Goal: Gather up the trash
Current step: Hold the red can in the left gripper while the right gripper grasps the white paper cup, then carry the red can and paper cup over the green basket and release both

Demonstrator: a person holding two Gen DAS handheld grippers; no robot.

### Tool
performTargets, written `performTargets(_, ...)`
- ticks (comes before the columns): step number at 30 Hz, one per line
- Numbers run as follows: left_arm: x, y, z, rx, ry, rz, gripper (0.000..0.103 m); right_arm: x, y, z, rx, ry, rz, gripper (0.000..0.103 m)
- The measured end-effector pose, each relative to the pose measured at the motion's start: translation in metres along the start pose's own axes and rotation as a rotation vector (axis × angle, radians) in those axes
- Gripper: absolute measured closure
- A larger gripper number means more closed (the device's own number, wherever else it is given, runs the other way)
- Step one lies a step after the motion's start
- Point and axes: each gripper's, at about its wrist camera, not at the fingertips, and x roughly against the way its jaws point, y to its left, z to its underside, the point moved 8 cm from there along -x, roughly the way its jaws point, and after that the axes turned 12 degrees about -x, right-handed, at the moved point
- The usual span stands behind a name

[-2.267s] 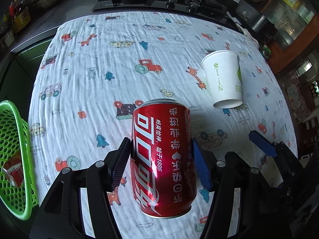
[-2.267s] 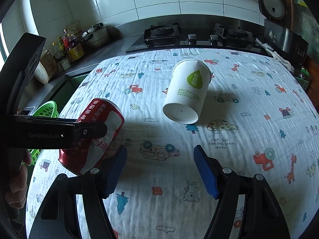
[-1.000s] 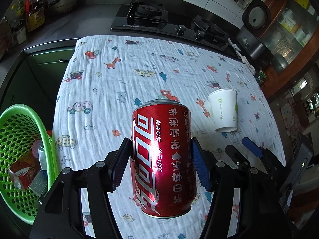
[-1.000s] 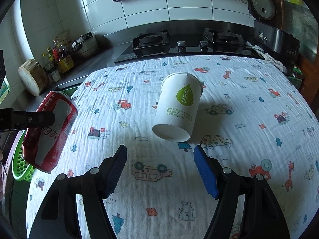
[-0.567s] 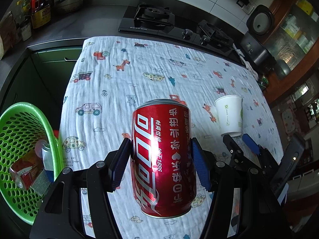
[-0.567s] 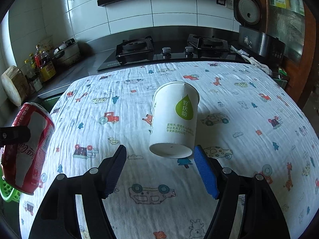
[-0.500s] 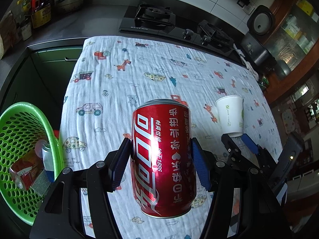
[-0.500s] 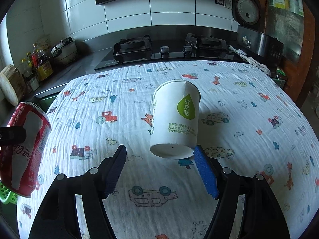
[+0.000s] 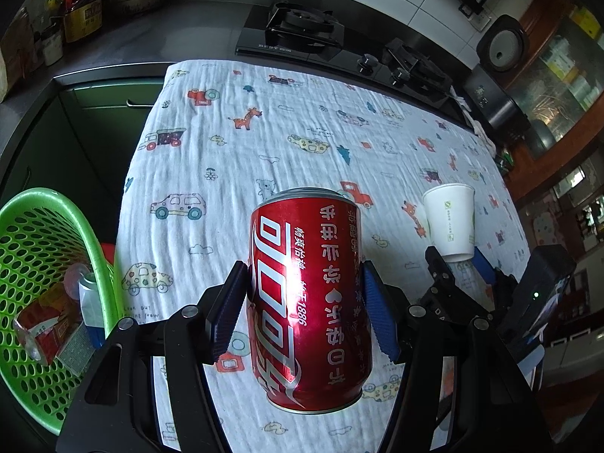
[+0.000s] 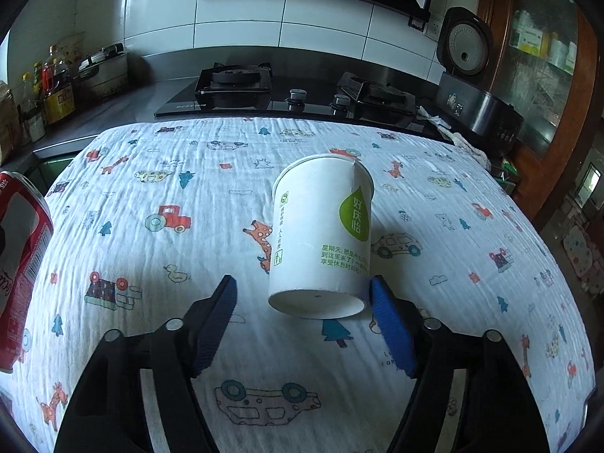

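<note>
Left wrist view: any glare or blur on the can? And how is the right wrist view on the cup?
Left wrist: a bright glare streak runs down the red can, its print sharp; fisheye bends the counter edge. Right wrist: paper cup sharp and evenly lit, corners vignetted black.

Both our grippers angled down, each with something between its pads.

Our left gripper (image 9: 304, 313) clamps a red can (image 9: 309, 294). Our right gripper (image 10: 304, 324) has just been narrowing around a paper cup (image 10: 321, 238); only its right-hand pad touches.
</note>
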Motion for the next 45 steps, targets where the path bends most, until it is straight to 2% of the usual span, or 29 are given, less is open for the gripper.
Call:
performTargets(2,-0.003,0.001,0.001,0.003,0.006,-0.001,0.043,0.001,0.000,-0.001,-0.001,-0.007,-0.002,0.050)
performTargets(11,-0.002,0.008,0.003,0.008,0.003,-0.004,0.043,0.006,0.003,-0.001,-0.026,-0.004,-0.070,0.051)
performTargets(17,0.003,0.022,0.006,0.030,-0.002,-0.013,0.043,0.017,0.006,0.009,-0.047,0.049,-0.174,0.051)
performTargets(22,0.019,0.046,0.015,0.070,-0.015,-0.043,0.043,0.039,0.018,0.009,-0.031,0.041,-0.262,0.051)
performTargets(27,0.047,0.090,0.025,0.130,-0.046,-0.110,0.043,0.063,0.053,0.004,0.020,0.063,-0.424,0.051)
performTargets(36,0.085,0.192,0.071,0.278,-0.008,-0.266,0.043,0.107,0.145,0.011,0.159,0.122,-0.662,0.051)
performTargets(42,0.091,0.236,0.098,0.326,0.043,-0.329,0.043,0.127,0.214,0.025,0.247,0.176,-0.766,0.052)
performTargets(45,0.092,0.251,0.107,0.338,0.060,-0.346,0.043,0.133,0.240,0.034,0.278,0.185,-0.786,0.052)
